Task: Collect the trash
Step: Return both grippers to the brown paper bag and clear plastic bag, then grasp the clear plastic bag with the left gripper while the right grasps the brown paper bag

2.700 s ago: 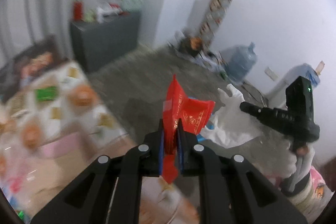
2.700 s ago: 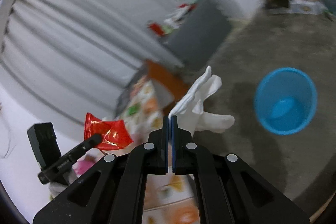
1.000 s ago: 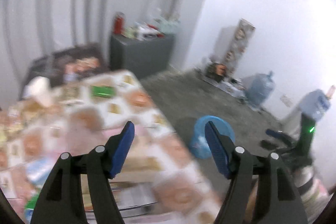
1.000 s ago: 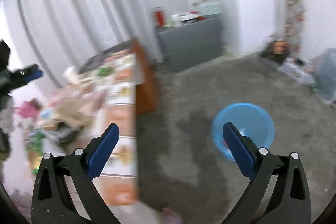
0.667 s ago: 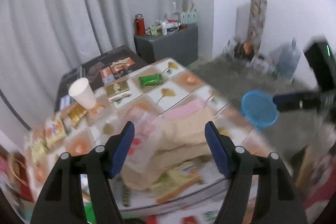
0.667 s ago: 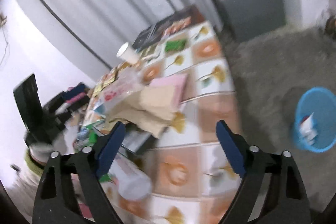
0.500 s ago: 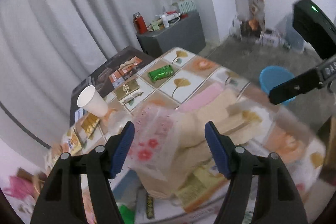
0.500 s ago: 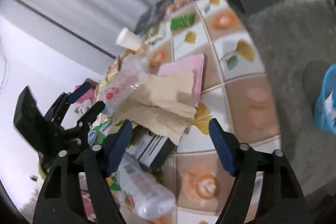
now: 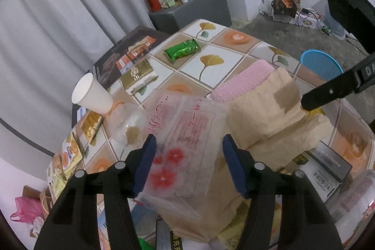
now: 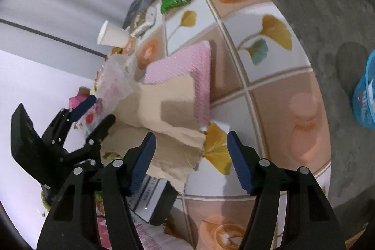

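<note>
Both grippers hang over the cluttered tabletop [image 9: 211, 62] with their jaws wide apart and nothing between them. The left gripper [image 9: 187, 163] straddles a clear plastic wrapper [image 9: 185, 132] printed with red flowers, which lies on top of a brown paper bag [image 9: 269, 114] in the middle of the pile. The right gripper [image 10: 189, 156] hovers over the torn edge of the same bag, near the table's front edge. A pink padded envelope [image 10: 187, 69] is tucked under the bag. Further back lie a green snack packet [image 9: 182, 50] and a tipped white paper cup [image 9: 91, 95]. The blue bin [image 9: 321, 65] stands on the floor beyond the table's far right edge, with some trash already in it.

The risk here, I judge, is that both grippers are working one overlapping stack. The wrapper is thin and slippery, so closing on it may pinch only air or catch the bag as well, and lifting either piece could drag its neighbours off the edge. The two grippers are also close enough to knock together.
</note>
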`<state>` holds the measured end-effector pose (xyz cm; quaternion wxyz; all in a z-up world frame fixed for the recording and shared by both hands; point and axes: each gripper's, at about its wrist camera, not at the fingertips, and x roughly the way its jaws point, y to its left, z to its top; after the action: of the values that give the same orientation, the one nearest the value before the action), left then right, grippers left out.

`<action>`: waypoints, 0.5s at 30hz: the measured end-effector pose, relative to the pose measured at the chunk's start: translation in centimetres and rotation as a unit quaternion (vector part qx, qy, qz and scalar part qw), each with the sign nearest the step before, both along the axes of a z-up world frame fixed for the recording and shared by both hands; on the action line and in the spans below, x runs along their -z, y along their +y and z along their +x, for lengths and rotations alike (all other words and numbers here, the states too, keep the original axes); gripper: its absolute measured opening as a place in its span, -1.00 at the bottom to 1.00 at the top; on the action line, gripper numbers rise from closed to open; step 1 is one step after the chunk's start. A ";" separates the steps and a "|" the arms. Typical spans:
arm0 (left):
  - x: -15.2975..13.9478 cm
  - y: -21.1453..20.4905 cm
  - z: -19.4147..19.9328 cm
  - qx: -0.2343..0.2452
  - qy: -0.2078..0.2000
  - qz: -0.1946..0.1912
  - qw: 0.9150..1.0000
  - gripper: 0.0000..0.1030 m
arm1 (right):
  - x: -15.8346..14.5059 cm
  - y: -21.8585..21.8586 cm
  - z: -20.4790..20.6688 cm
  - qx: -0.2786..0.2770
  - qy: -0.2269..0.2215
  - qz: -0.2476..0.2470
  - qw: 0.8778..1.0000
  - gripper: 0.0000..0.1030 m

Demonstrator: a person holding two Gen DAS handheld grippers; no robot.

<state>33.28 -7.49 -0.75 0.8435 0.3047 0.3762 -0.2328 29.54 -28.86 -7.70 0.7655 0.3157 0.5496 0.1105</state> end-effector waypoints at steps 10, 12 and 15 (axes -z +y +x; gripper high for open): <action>-1.0 0.6 -0.3 0.017 0.008 -0.023 1.000 -0.69 | -0.4 -0.4 -1.7 0.019 0.003 0.002 1.000 -0.01; -1.4 1.1 -0.1 0.009 0.013 -0.037 0.999 -0.71 | 0.0 -0.6 -1.8 0.024 0.011 0.013 1.000 -0.09; -2.3 1.9 -0.1 -0.002 0.020 -0.070 0.997 -0.75 | 0.3 -0.5 -1.5 0.023 0.012 0.016 1.000 -0.20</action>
<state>33.17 -5.57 1.55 0.8553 0.2395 0.3770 -0.2627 28.02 -29.34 -7.98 0.7558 0.3420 0.5497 0.0983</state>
